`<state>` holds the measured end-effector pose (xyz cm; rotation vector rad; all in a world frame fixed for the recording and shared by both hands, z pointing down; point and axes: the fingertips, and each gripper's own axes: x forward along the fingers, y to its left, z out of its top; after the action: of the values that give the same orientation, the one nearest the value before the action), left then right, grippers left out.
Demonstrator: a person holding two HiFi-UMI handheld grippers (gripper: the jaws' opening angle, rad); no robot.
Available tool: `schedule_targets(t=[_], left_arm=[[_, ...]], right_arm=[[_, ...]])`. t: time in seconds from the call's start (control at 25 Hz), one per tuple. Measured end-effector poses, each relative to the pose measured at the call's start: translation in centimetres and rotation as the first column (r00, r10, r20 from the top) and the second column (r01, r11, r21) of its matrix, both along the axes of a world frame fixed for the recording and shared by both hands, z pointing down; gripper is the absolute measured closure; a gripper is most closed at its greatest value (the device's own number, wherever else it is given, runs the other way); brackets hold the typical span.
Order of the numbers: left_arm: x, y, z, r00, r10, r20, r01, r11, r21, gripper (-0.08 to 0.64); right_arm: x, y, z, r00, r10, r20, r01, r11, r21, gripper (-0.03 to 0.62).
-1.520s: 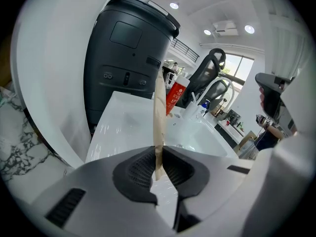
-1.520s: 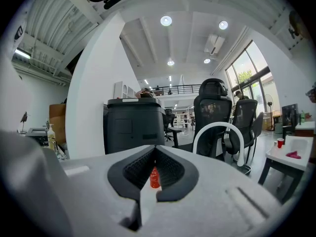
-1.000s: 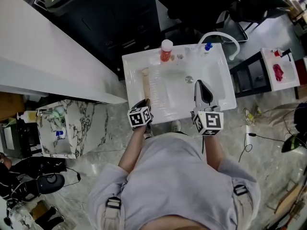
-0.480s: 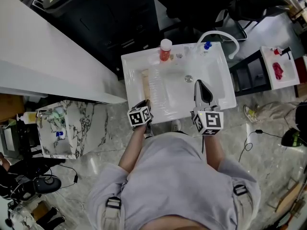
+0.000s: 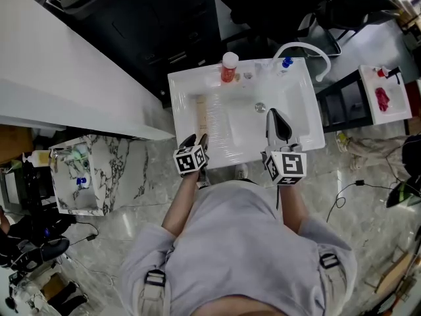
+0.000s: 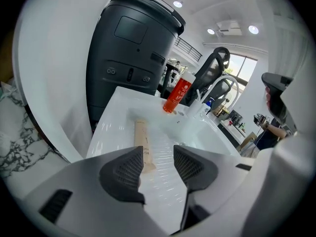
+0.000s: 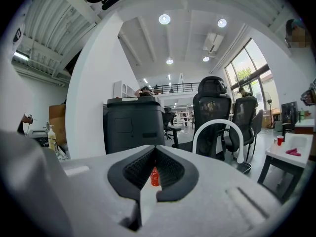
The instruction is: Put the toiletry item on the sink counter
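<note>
Left gripper (image 5: 195,139): your jaws have just been opening and now stand wide, with nothing pinched between the pads.
Toothbrush box (image 5: 200,117): there it is, flat on the sink counter (image 5: 184,91), on the left ledge beside the basin, its long side running away from you.
Box and left gripper: in the left gripper view the box (image 6: 142,142) lies just ahead of your jaws (image 6: 157,167), its near end right by the left-hand pad, and neither pad presses on it.
Right gripper (image 5: 272,116): your jaws are closed together with nothing in them, and the gripper hovers over the right part of the sink, near the front edge.
Right gripper view: the pads (image 7: 154,167) meet, and through the slit you only glimpse the red bottle (image 7: 155,177) far behind.
Red bottle: upright with a white cap at the back edge of the counter (image 5: 228,69), well apart from the box.
Faucet (image 5: 309,51): a white arc at the back right corner, clear of both grippers.
</note>
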<state>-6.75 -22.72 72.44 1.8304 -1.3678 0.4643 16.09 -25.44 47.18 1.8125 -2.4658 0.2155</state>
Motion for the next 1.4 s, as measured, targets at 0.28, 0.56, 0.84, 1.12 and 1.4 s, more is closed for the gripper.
schedule_targets(t=[0.28, 0.56, 0.84, 1.12, 1.4], left_arm=[[-0.3, -0.3, -1.7, 1.000, -0.009, 0.018, 0.008, 0.998, 0.064, 0.388], [-1.1, -0.4, -3.7, 0.998, -0.036, 0.041, 0.030, 0.990, 0.135, 0.517], [-2.2, -0.5, -5.8, 0.995, -0.067, 0.078, 0.051, 0.980, 0.195, 0.544], [-3.3, -0.6, -8.2, 0.989, -0.089, 0.119, 0.057, 0.966, 0.252, 0.554], [-4.1, -1.0, -10.9, 0.985, -0.114, 0.128, 0.070, 0.949, 0.308, 0.554]], right_arm=[[-0.2, 0.2, 0.1, 1.000, -0.006, 0.003, 0.006, 1.000, 0.002, 0.588], [-0.6, 0.3, 0.0, 1.000, -0.017, 0.002, 0.017, 1.000, 0.004, 0.588], [-0.9, 0.4, -0.1, 1.000, -0.026, 0.002, 0.026, 1.000, 0.006, 0.588], [-1.4, 0.5, -0.3, 0.999, -0.039, 0.001, 0.039, 0.999, 0.011, 0.588], [-1.7, 0.4, -0.5, 0.999, -0.051, 0.005, 0.050, 0.999, 0.012, 0.588]])
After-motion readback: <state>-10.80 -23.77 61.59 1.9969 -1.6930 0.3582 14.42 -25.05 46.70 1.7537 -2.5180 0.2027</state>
